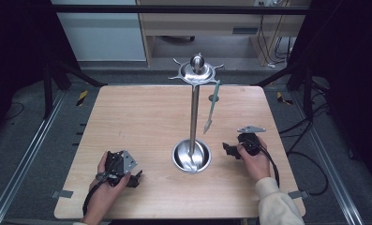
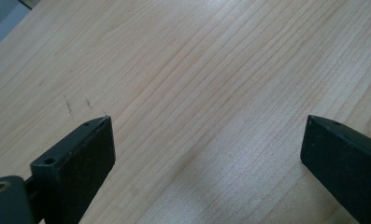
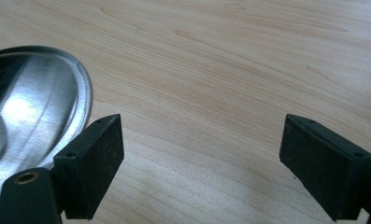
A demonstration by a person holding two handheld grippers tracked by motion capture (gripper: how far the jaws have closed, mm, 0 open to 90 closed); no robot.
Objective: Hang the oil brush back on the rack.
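- Both claws rest released and empty: left claw point(image 1: 136, 180) near the worktop's point(image 1: 137, 117) near-left corner, right claw point(image 1: 228, 150) beside the stand's base point(image 3: 38, 107).
- Your green utensil point(image 1: 212, 107) hangs from the stand's top ring point(image 1: 196, 74), toward the far edge; it looks light, stiff, likely slippery. Pinch mid-handle.

The right tool point(image 3: 202, 163) is hovering with its jaws spread wide over the pale wooden surface point(image 3: 230, 70), while a shiny metal dish point(image 3: 38, 102) is lying just beside its left jaw.

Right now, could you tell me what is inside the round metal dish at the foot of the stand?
The stand's pole rises from the metal dish, with shiny curved reflections beside it. Whether a utensil lies there, I cannot tell. The pale utensil hangs above the table, outside the dish.
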